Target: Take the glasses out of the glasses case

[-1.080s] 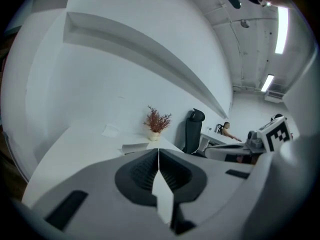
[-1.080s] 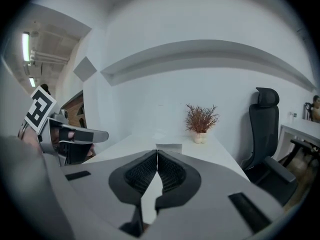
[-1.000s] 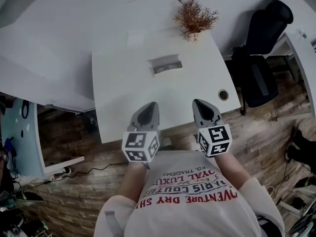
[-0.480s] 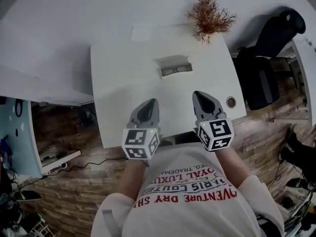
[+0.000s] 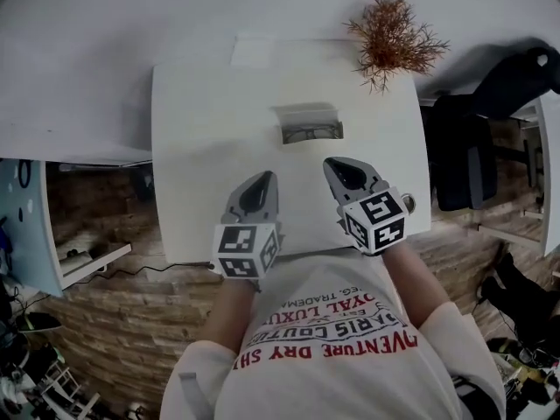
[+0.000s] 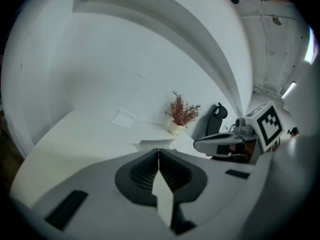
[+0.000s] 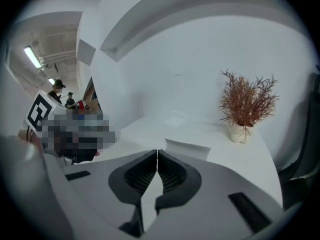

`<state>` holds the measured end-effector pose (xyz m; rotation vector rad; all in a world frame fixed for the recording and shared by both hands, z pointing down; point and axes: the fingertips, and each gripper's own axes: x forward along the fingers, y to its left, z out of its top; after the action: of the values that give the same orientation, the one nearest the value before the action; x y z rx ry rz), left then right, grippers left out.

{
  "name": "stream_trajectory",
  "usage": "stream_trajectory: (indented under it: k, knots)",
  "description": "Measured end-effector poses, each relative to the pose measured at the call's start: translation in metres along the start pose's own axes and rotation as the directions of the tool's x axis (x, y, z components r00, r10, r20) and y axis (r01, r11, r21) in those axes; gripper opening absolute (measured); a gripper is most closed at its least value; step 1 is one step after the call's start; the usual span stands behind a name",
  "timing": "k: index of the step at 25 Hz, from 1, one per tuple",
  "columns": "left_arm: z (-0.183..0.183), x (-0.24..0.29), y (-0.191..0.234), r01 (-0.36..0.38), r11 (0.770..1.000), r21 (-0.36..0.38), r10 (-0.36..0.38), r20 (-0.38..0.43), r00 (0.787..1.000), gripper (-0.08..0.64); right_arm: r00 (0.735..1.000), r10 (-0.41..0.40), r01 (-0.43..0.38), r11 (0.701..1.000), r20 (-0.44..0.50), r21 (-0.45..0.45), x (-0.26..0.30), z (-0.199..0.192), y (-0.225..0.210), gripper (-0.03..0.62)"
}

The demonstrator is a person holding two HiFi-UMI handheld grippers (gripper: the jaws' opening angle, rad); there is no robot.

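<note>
An open white glasses case [image 5: 308, 126] lies on the white table [image 5: 201, 147], with the dark-rimmed glasses [image 5: 311, 134] lying inside it. The case's raised lid [image 7: 187, 147] shows past the right jaws, and the case [image 6: 156, 143] peeks over the left jaws. My left gripper [image 5: 262, 180] hovers over the table's near edge, left of the case, shut and empty. My right gripper [image 5: 339, 166] hangs just below the case, also shut with nothing in it. In both gripper views the jaws meet at the tip.
A dried reddish plant in a white pot [image 5: 392, 38] stands at the table's far right corner. A flat white sheet [image 5: 259, 52] lies at the far edge. A round cable hole [image 5: 408, 202] is near the right gripper. A black office chair [image 5: 490, 121] stands right of the table.
The head view has shifted so the table and case sit lower and closer. Both grippers now reach further over the table; the right one has come nearer the case.
</note>
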<state>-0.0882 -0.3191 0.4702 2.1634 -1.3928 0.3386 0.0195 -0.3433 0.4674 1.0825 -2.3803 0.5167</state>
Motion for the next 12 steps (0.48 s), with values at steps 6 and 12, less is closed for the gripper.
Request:
stream_trajectory:
  k: [6,12]
  knots:
    - [-0.014,0.037,-0.003,-0.041,0.998,-0.048,0.038,-0.052,0.998,0.009,0.99,0.095,-0.104,0.991,-0.105,-0.083,0.039,-0.009,-0.031,0.014]
    - [-0.013,0.055,0.01,-0.108,0.991,-0.077,0.104,-0.064,0.993,0.009,0.967,0.13,-0.183,0.954,-0.219,-0.24,0.072,-0.017,-0.049,0.015]
